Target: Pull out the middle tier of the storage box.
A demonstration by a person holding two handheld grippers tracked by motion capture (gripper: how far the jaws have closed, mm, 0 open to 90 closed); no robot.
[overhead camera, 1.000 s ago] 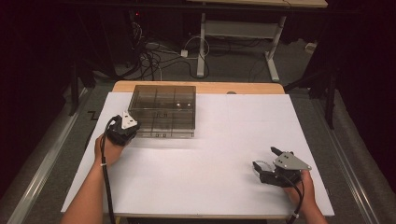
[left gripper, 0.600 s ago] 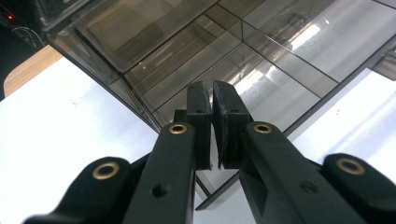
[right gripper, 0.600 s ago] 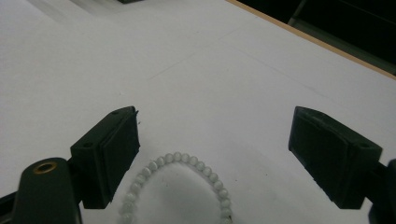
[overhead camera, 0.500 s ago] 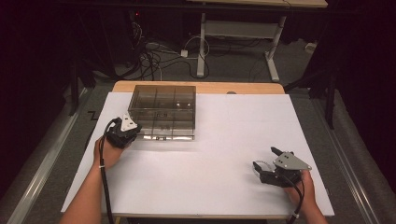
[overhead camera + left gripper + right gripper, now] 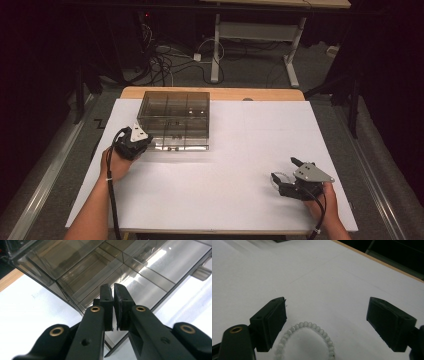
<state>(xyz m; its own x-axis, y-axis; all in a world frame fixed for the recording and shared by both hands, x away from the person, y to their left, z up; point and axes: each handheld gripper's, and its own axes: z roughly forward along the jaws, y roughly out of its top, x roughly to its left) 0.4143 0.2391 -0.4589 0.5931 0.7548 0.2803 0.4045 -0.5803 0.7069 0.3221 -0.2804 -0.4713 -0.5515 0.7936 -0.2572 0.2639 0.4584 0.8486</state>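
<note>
Two grippers at a white-covered bench (image 5: 220, 200). The left gripper (image 5: 134, 141) sits at the near-left corner of the smoked, compartmented box (image 5: 174, 120), its fingers (image 5: 107, 305) all but closed with a thin slit between the pads and nothing visibly pinched there. The right gripper (image 5: 287, 185) rests near the bench's front right with its fingers (image 5: 272, 320) spread wide over a pale bead bracelet (image 5: 308, 338), which lies flat on the sheet between them, ungripped. Risks, as judged: a low, loose bead ring may slip from under the pads or be pinched on one side only and dangle; the light box may slide if the left gripper nudges its corner. Compared with the earlier high views, both hands and the box lie as before; no shift is visible.
</note>
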